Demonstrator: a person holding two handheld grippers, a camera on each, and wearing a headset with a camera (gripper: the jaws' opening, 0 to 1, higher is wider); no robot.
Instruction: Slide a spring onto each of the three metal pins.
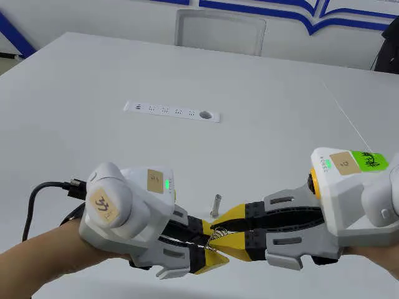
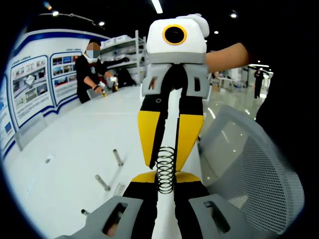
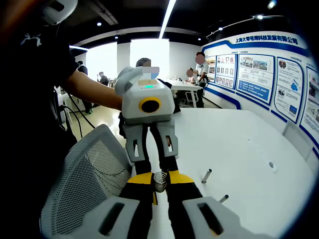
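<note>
Spring: one wire coil, held up off the worktop where the two claws meet tip to tip.
Left claw: squeezed onto one end of the spring. Yellow tips, black fingers, pale grey shell.
Right claw: pinching the other end, same build.
Pins: three short metal rods on the worktop beside the claws.
Writing: the right one has a tan sticker marked "2" and a green sticker with a black scribble. The left one has a tan label with a handwritten scrawl I can't read.
Worktop: plain white and smooth. One white power strip sits well behind, and there's a chair at the far edge.
Posters: blue-and-white wall boards with Chinese headers, too small to read.
</note>
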